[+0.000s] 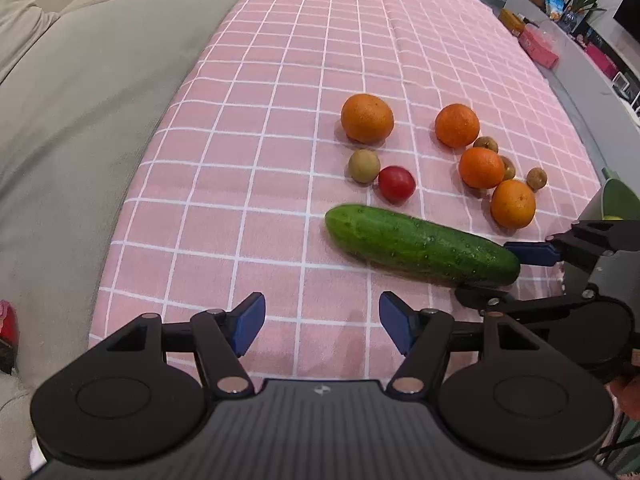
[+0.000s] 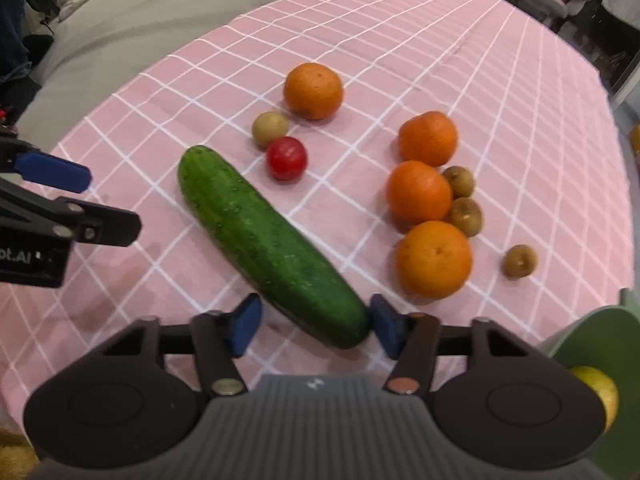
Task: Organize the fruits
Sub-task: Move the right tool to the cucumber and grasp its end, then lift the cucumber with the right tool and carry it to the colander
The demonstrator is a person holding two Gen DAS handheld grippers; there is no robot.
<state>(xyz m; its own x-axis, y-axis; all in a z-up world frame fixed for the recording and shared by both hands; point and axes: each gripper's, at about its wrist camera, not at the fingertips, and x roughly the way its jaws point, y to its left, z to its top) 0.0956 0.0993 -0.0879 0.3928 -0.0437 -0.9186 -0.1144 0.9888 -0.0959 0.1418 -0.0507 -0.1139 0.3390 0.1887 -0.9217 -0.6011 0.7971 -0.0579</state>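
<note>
A green cucumber (image 1: pixel 420 246) (image 2: pixel 268 246) lies on the pink checked tablecloth (image 1: pixel 280 80). My right gripper (image 2: pixel 314 326) is open, its jaws on either side of the cucumber's near end; the right pad (image 2: pixel 382 320) touches it. In the left wrist view the right gripper (image 1: pixel 508 272) comes in from the right at that end. My left gripper (image 1: pixel 322 326) is open and empty, over bare cloth left of the cucumber. Beyond lie a red tomato (image 2: pixel 287 158), a lone orange (image 2: pixel 313 90), three more oranges (image 2: pixel 434 258) and several small brown fruits (image 2: pixel 519 261).
A green bowl (image 2: pixel 596 344) holding a yellow fruit (image 2: pixel 598 390) stands at the right edge. A grey sofa (image 1: pixel 80 120) runs along the table's left side. Shelves with clutter (image 1: pixel 560 20) stand at the far right.
</note>
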